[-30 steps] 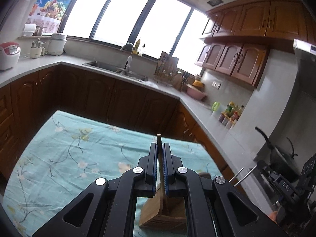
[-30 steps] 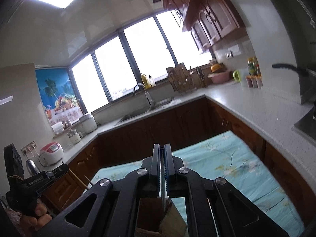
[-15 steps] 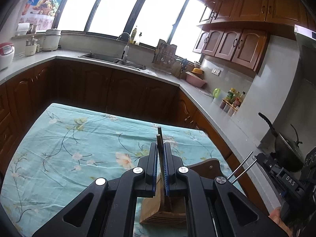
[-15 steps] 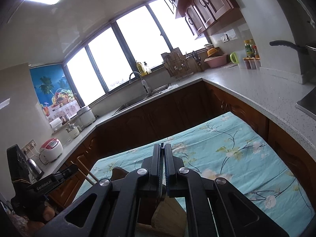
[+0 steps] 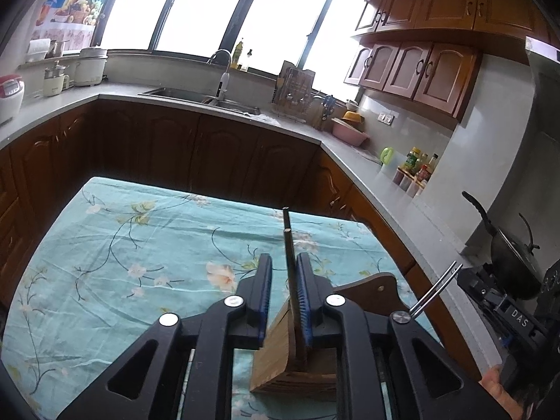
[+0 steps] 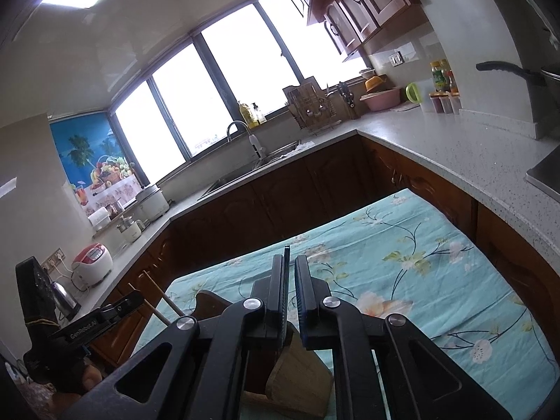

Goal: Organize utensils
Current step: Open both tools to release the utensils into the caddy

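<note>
A wooden utensil block [image 5: 294,360] stands on the floral teal tablecloth [image 5: 140,245]; it also shows in the right wrist view [image 6: 297,385]. My left gripper [image 5: 284,273] is open above the block, with a pair of dark chopsticks [image 5: 288,245] leaning on its right finger and running down into the block. My right gripper [image 6: 290,273] is slightly open over the block, with a thin dark utensil [image 6: 286,262] against its left finger. The metal chopsticks [image 5: 434,290] stick out of the right gripper in the left wrist view.
A dark wooden board [image 5: 371,290] lies beside the block. Kitchen counters [image 5: 402,203] wrap around the table, with a sink [image 5: 203,96], a dish rack [image 5: 294,94], bottles [image 5: 416,171] and a black pan [image 5: 507,255] at right.
Both grippers tilted down toward the table and the block. The left jaws opened from shut on the chopsticks; the right jaws opened slightly as well.
</note>
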`<state>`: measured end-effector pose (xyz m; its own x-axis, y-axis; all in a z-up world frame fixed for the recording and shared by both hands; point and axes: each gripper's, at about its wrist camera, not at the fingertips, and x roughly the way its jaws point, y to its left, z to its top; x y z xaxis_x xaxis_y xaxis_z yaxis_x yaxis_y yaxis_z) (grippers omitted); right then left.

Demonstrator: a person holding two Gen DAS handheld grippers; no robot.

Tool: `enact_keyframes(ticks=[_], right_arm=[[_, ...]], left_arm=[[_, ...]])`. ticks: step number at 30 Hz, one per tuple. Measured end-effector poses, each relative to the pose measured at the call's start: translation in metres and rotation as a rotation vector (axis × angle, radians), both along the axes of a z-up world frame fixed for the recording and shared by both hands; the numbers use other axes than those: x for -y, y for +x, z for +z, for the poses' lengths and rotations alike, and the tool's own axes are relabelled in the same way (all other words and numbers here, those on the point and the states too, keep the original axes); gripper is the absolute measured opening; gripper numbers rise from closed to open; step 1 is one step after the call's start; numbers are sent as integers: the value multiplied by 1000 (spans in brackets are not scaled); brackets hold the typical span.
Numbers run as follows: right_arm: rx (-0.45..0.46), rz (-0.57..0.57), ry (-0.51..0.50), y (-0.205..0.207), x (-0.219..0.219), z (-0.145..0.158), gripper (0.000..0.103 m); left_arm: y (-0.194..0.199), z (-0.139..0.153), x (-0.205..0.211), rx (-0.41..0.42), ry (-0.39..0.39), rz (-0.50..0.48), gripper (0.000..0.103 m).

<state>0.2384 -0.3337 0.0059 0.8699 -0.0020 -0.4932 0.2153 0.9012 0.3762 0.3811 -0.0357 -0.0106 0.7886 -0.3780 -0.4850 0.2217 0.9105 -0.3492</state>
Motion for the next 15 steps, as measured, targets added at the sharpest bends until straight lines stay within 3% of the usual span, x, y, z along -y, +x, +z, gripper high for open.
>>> enact_keyframes(ticks=[5, 6, 7, 9, 12, 15], right_arm=[[-13, 2, 8, 0, -1, -1, 14], [-14, -1, 11, 0, 0, -1, 23], [-16, -6, 14, -1, 1, -2, 38], [-14, -13, 15, -4, 1, -1, 53], [-19, -3, 27, -9, 0, -1, 55], [-13, 0, 43, -19, -2, 0, 79]], left_arm=[[-1, 1, -1, -8, -2, 3, 25], [-2, 2, -1, -13, -3, 3, 28], [-2, 2, -2, -16, -4, 5, 38], [-6, 2, -5, -19, -11, 10, 50], [-15, 1, -12, -37, -27, 10, 72], [-30, 0, -20, -49, -34, 17, 80]])
